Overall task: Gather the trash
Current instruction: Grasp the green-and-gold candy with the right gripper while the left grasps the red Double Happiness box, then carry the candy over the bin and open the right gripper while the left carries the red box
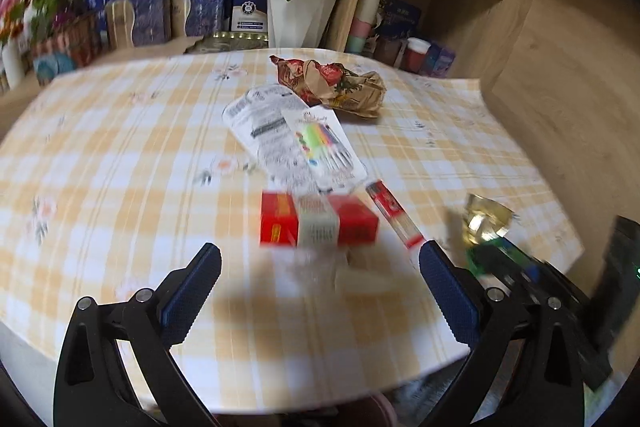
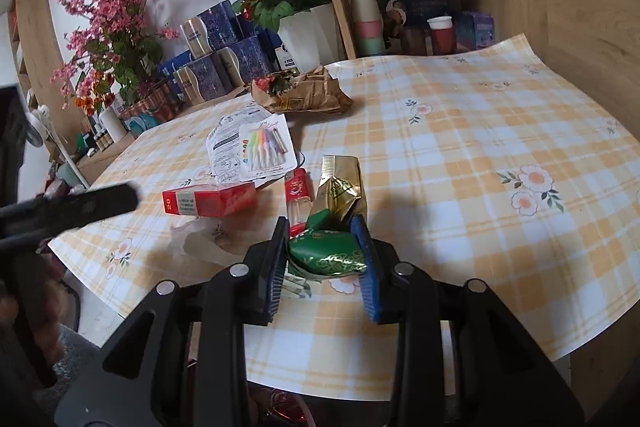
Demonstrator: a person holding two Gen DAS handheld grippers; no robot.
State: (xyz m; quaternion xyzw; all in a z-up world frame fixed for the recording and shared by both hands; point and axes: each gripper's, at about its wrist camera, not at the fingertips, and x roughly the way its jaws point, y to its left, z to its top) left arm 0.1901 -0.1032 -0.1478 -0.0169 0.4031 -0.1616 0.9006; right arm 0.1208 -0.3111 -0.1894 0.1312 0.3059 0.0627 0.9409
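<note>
Pinching crinkled green foil packet [image 2: 326, 253] (shiny), checked tablecloth [image 2: 480, 155]

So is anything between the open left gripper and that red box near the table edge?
Nothing solid that I can see. The left gripper hangs open just short of the red box. Only a pale, blurred scrap lies on the checked tablecloth between them, low and flat.

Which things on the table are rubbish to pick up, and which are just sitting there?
Rubbish to collect:
- green and gold wrapper, pinched in the right gripper
- red box
- crumpled brown paper
- candle pack on a printed leaflet
- thin red packet

Just sitting there:
- red roses in a white pot
- blue boxes
- stacked cups on the shelf
</note>
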